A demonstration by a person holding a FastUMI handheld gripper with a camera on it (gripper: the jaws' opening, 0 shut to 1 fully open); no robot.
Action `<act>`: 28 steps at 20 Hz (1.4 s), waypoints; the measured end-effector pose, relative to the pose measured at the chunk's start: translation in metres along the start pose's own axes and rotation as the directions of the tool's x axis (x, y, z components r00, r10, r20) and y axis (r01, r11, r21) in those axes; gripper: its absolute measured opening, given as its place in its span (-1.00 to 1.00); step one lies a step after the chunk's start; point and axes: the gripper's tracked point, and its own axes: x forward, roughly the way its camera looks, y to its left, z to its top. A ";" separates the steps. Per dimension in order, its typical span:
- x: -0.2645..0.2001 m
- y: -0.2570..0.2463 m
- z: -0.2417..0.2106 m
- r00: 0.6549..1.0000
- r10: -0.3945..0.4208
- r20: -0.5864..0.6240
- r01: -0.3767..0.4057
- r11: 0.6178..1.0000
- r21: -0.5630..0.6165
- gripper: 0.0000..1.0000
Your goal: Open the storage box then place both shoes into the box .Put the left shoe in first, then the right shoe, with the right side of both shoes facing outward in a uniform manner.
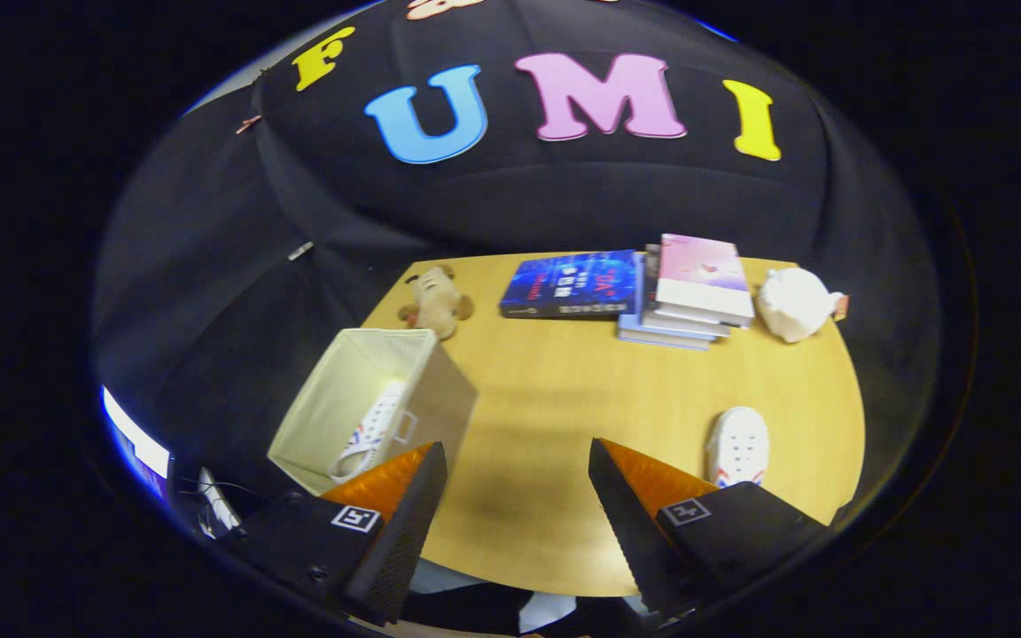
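A cream fabric storage box (440, 390) stands open on the wooden table (564, 399), just beyond my left finger. One white shoe (373, 430) with red and blue marks lies inside it. A second white shoe (738, 446) rests on the table just past my right finger, partly hidden behind that finger. My gripper (518, 456) hangs high above the table's near edge, open wide, with only bare tabletop between its fingers.
At the table's far side lie a brown plush toy (436, 302), a blue book (571, 283), a stack of books (692, 292) and a white bundle (796, 303). The middle of the table lies bare between box and shoe.
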 end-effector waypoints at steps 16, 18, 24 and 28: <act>0.009 -0.256 -0.136 0.942 -0.226 -0.248 0.237 0.971 0.016 0.97; 0.022 -0.263 -0.151 0.930 -0.217 -0.296 0.230 0.973 0.010 0.97; 0.054 -0.261 -0.160 0.928 -0.138 -0.345 0.180 0.979 0.094 0.58; 0.060 -0.253 -0.164 0.923 -0.079 -0.377 0.140 0.981 0.135 -0.12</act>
